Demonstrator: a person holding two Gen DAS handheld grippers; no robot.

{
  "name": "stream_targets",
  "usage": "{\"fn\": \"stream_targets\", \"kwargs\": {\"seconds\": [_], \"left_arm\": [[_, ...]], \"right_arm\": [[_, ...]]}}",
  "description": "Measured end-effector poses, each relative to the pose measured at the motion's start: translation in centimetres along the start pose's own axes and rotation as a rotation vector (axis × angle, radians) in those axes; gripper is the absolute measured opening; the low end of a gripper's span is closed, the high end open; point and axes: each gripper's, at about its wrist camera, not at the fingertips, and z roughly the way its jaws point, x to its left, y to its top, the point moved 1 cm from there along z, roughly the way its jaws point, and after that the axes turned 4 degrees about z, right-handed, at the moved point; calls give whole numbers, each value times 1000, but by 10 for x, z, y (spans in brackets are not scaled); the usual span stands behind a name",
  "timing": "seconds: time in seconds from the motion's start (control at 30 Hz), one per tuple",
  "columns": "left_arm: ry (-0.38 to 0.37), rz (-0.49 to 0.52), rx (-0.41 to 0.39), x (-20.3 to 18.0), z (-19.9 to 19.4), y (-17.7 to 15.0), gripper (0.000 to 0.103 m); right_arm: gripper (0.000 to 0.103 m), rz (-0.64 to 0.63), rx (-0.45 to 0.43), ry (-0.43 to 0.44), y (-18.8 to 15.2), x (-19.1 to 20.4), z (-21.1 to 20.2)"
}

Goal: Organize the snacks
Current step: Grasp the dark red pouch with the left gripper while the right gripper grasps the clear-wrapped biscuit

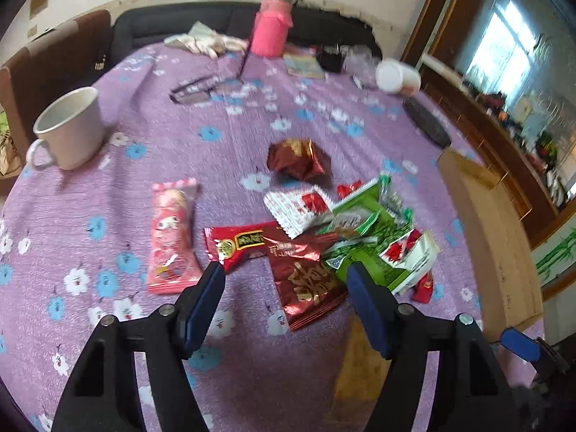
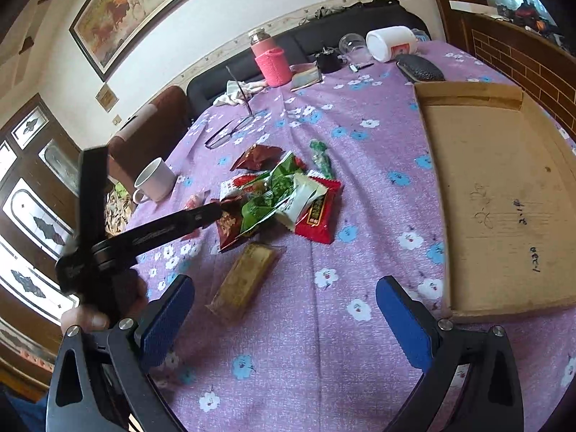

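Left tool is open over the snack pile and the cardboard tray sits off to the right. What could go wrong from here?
1. The open left tool hovers over overlapping packets; closing could pinch both the shiny dark-red foil packet and the green packets.
2. Dragging could bunch the purple flowered tablecloth.
3. The white ceramic mug stands near the table edge.

Purple floral tablecloth (image 1: 223, 136) covers the table. White mug (image 1: 68, 129) at left of the left wrist frame, empty, upright, handle toward the camera. Pink bottle (image 1: 270, 28) at top centre, metal cap. Eyeglasses (image 1: 194, 88) lie folded open just below and left of it. White cloth (image 1: 208, 41) bunched at the far edge. White cup (image 1: 396, 75) on its side, upper right. Dark case (image 2: 419, 67) beside it. Framed painting (image 2: 118, 10) on the wall, upper left of the right wrist frame.
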Motion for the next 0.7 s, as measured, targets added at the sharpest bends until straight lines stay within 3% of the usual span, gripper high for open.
{"fn": "stream_targets", "kwargs": {"seconds": [0.1, 0.13, 0.2, 0.33, 0.53, 0.7], "left_arm": [[-5, 10, 44, -5, 20, 0, 46], [-14, 6, 56, -6, 25, -1, 46], [39, 46, 22, -12, 28, 1, 45], [5, 40, -3, -8, 25, -1, 27], [-13, 34, -103, 3, -5, 0, 27], [40, 6, -209, 16, -28, 4, 27]], "right_arm": [[102, -15, -2, 1, -2, 5, -1], [102, -21, -2, -2, -3, 6, -1], [102, -28, 2, -3, -5, 8, -1], [102, -40, 33, -13, -8, 16, 8], [102, -132, 137, -39, -15, 44, 42], [99, -202, 168, -134, -13, 69, 73]]}}
